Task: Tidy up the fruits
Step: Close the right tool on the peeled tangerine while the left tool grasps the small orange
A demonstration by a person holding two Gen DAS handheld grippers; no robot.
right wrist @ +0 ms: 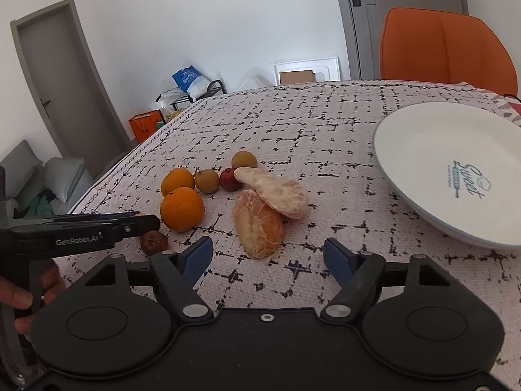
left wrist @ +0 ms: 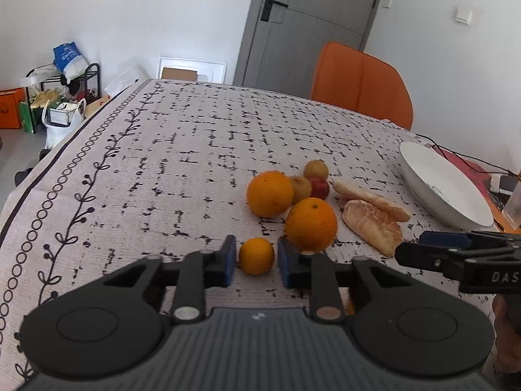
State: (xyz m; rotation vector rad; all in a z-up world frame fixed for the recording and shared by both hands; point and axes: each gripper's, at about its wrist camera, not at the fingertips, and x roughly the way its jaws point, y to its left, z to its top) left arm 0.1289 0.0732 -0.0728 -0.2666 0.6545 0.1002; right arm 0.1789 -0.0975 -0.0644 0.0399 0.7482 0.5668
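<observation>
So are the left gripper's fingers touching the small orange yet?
Apart. In the left wrist view the small orange sits between the left gripper fingers, with tablecloth showing on both sides of it.

We see the fruit clustered mid-surface (left wrist: 195, 150): two oranges (left wrist: 269, 193) in front, three small fruits (left wrist: 316, 169) behind them, two peeled segments (right wrist: 259, 224) to their right, and the plate (right wrist: 423, 163) further right, well apart.

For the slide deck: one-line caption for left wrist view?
Left gripper, open, straddles small round orange fruit on patterned tablecloth.
</observation>
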